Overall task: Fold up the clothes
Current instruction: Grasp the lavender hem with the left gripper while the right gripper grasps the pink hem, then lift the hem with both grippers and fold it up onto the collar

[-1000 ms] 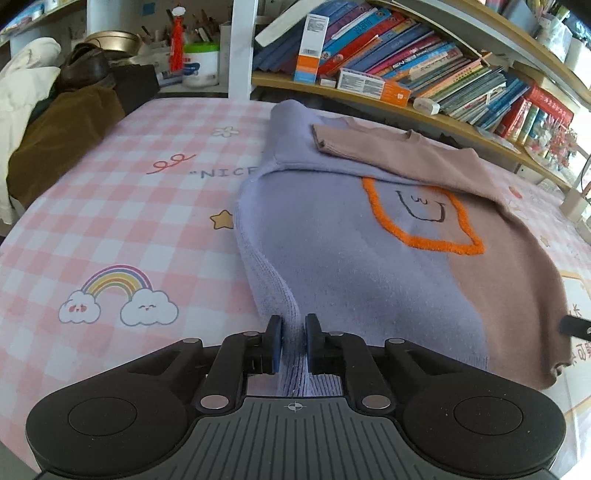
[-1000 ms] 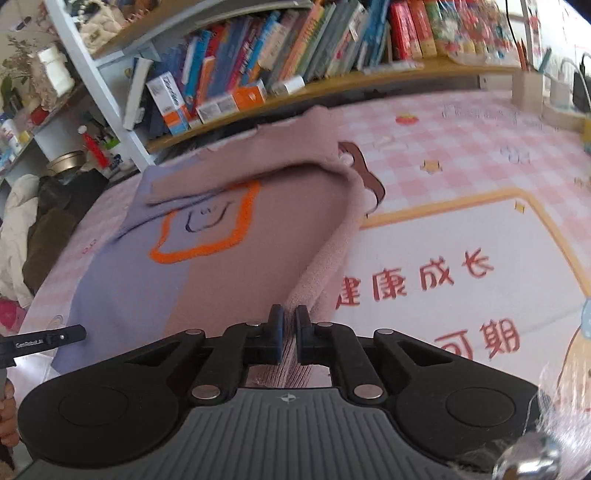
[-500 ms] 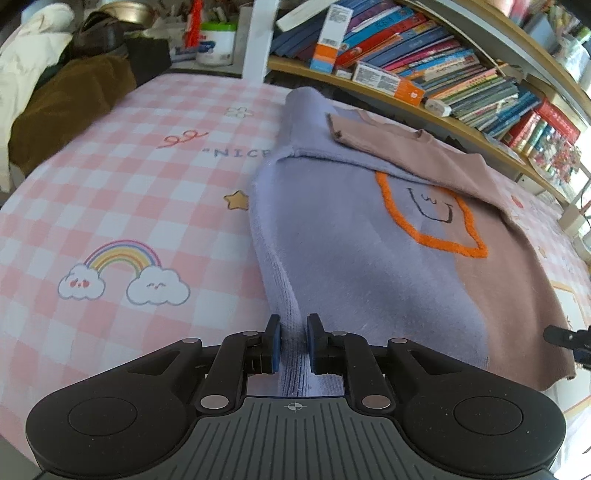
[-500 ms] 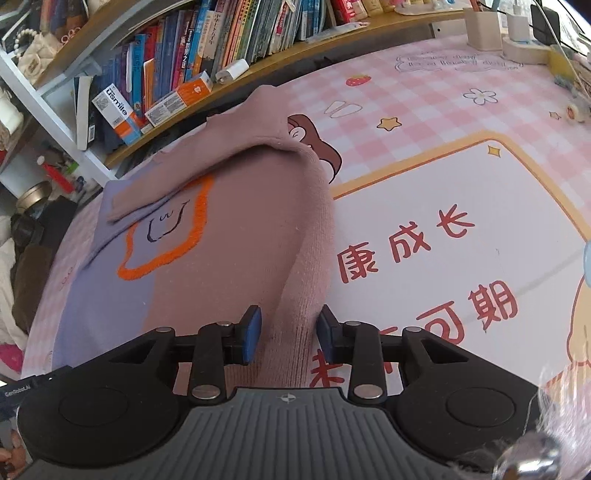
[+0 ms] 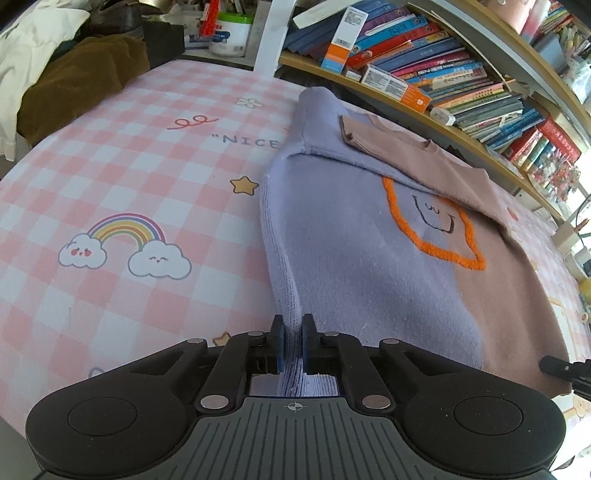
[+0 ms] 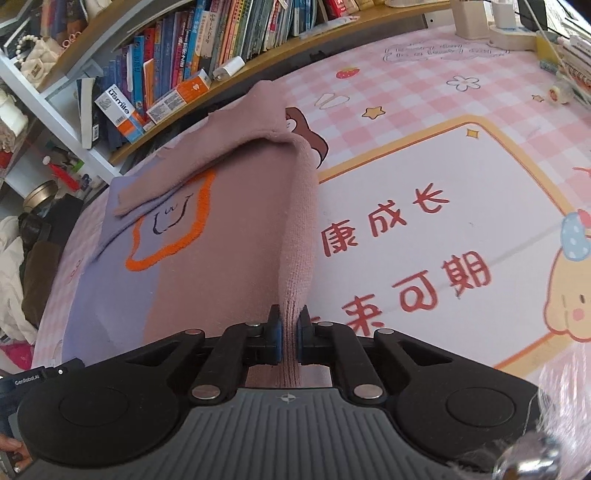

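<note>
A lilac and mauve sweater [image 5: 369, 258] with an orange outlined face lies on the pink checked tablecloth [image 5: 110, 177], both sleeves folded across its chest. My left gripper [image 5: 293, 334] is shut on the lilac hem corner and lifts it a little. My right gripper [image 6: 289, 325] is shut on the mauve hem corner of the sweater [image 6: 221, 266], pulling that edge up into a ridge. The right gripper's tip [image 5: 561, 367] shows at the edge of the left wrist view.
Curved shelves with books [image 5: 443, 74] run along the table's far side. A pile of brown and white clothes [image 5: 55, 74] lies at the far left. A white organizer and small items [image 6: 517, 26] stand at the far right. A printed mat [image 6: 443, 240] lies right of the sweater.
My right gripper opened half a second ago and has shut again on the mauve hem. Both grippers have risen and tilted, and the hem corners are lifted with them.
</note>
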Demonstrator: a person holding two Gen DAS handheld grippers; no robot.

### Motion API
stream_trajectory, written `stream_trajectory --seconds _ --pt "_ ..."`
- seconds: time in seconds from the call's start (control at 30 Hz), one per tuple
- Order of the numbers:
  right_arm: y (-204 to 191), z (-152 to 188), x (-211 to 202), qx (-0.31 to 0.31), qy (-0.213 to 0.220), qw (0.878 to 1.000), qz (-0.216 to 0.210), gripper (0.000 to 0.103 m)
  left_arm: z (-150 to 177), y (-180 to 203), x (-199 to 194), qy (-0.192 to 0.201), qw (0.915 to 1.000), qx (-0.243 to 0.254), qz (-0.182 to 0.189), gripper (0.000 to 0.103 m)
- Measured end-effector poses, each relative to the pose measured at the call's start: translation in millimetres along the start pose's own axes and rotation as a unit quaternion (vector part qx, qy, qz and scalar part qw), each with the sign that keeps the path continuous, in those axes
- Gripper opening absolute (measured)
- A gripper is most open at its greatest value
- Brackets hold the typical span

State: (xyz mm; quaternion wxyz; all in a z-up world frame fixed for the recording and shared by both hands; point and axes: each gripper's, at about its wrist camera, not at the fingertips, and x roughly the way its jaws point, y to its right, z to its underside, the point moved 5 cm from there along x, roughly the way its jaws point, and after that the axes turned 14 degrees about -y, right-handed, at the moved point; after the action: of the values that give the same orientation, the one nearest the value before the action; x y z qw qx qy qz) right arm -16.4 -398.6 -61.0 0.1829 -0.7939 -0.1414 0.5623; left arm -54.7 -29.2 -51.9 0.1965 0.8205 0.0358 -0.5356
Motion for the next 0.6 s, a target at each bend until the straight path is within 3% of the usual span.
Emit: stream_trajectory --seconds 0.33,0.6 --pt "19 27 -34 0.005 -0.001 1.000 -0.015 0.007 32 11 -24 0.000 0.9996 -0.009 0.025 0.006" --pt "35 54 -53 0.007 -0.025 0.999 -0.035 0.007 68 13 -41 -0.004 0.9983 -0.037 0.044 0.005"
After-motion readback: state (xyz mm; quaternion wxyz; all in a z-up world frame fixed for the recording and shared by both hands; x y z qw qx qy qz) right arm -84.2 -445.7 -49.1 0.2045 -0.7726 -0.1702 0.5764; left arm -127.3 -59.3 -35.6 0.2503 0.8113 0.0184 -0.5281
